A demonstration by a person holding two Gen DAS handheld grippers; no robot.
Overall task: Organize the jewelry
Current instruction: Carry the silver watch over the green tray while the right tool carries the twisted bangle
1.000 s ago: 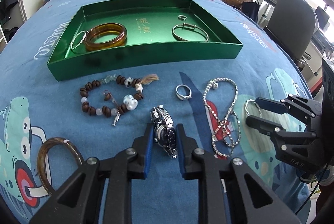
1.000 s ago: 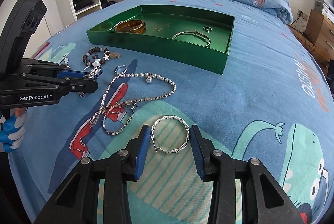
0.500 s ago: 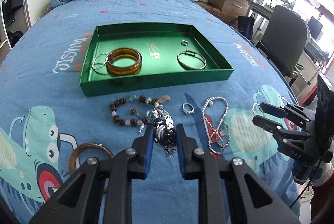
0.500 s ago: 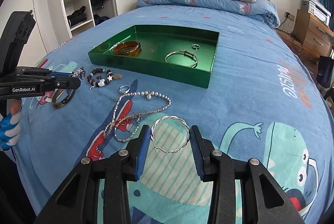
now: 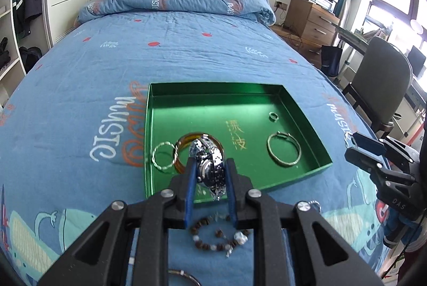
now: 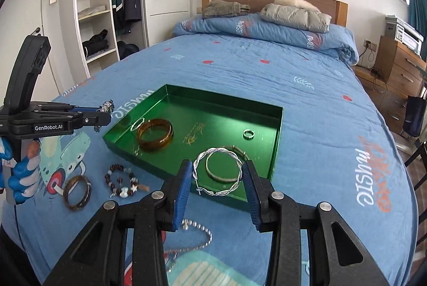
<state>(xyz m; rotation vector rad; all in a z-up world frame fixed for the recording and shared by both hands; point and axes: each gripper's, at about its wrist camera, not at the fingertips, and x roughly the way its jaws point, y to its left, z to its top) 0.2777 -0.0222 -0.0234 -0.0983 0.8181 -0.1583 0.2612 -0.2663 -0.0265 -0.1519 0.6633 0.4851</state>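
My left gripper (image 5: 210, 163) is shut on a silver watch (image 5: 210, 174), lifted above the near edge of the green tray (image 5: 213, 86). In the right wrist view my right gripper (image 6: 217, 168) is shut on a twisted silver bangle (image 6: 213, 150), held in the air over the tray's (image 6: 226, 103) near corner. Inside the tray lie an amber bangle (image 5: 184, 142), a thin twisted hoop (image 5: 164, 156), a plain silver bangle (image 5: 284, 150) and a small ring (image 5: 273, 115). The left gripper (image 6: 105, 112) with the watch (image 6: 107, 106) shows at the left of the right wrist view.
On the blue bedspread near me lie a beaded bracelet (image 6: 122, 180), a brown bangle (image 6: 77, 192) and a silver chain necklace (image 6: 194, 230). A gloved hand (image 6: 21, 174) holds the left gripper. An office chair (image 5: 384, 88) stands to the right of the bed.
Both grippers rose off the bedspread with their pieces, the watch and the twisted bangle, and came closer to the tray. The ring and necklace dropped out of the left wrist view.
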